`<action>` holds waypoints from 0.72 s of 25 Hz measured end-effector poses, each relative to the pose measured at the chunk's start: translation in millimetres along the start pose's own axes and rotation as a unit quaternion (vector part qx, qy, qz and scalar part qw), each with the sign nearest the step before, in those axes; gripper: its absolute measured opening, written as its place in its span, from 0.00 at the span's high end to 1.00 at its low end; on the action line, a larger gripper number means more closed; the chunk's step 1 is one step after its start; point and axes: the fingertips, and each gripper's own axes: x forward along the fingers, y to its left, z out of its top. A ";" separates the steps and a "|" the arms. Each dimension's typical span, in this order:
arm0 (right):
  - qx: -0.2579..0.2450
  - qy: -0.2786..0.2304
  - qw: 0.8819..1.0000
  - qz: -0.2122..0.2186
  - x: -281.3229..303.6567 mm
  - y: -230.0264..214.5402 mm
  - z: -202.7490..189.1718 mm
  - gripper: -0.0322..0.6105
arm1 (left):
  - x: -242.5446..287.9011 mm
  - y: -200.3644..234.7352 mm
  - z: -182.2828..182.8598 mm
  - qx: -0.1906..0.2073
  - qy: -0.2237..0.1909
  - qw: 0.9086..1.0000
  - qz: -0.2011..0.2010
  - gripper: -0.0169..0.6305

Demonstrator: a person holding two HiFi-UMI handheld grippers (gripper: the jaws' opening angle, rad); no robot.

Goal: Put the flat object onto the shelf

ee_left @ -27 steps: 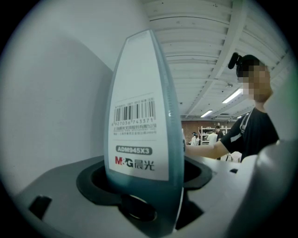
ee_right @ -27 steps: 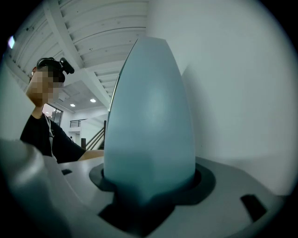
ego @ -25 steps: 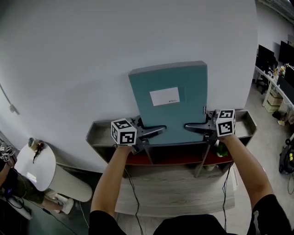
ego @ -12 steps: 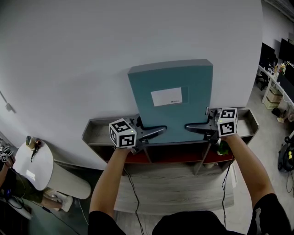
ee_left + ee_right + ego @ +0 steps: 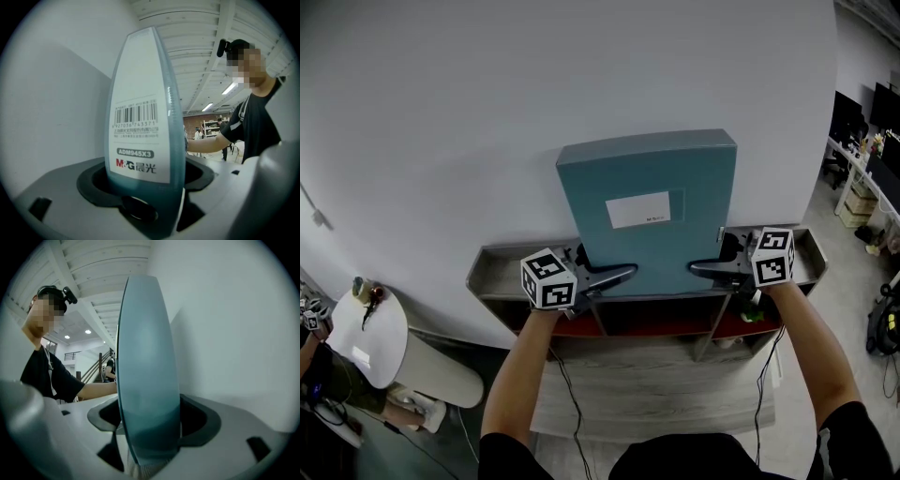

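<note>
A flat teal file box (image 5: 647, 211) with a white label stands upright on the grey top of the shelf (image 5: 502, 274), its back against the white wall. My left gripper (image 5: 614, 273) is shut on its lower left edge; in the left gripper view the barcoded spine (image 5: 140, 117) fills the space between the jaws. My right gripper (image 5: 705, 269) is at the lower right edge. Its jaws are opening, with the box's plain edge (image 5: 147, 366) still between them and narrow gaps at either side.
The shelf has red inner boards (image 5: 661, 326) and a green object (image 5: 754, 309) in a lower right compartment. A white round table (image 5: 370, 339) stands at the lower left. Office desks with monitors (image 5: 862, 122) fill the far right. Cables hang below my arms.
The right gripper has slid a little right and down along the box's edge, and the box now stands slightly lower in view. The left gripper has barely moved.
</note>
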 end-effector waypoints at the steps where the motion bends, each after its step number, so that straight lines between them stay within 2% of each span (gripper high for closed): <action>1: 0.004 -0.001 1.000 -0.005 -1.4 -1.2 1.7 0.41 | -0.3 0.9 0.9 -0.001 0.000 1.000 0.000 0.44; 8: -0.019 0.003 0.999 -0.038 -3.6 -2.1 -0.9 0.44 | -0.5 5.4 -1.7 -0.002 0.014 1.000 0.024 0.43; 12: -0.036 0.007 0.997 -0.074 -4.6 -8.0 -0.9 0.43 | -2.2 11.5 -1.9 0.005 0.027 0.998 0.059 0.41; 18: -0.049 0.006 0.994 -0.100 -5.5 -14.4 -1.3 0.43 | -7.1 15.1 -3.2 0.001 0.020 0.994 0.107 0.40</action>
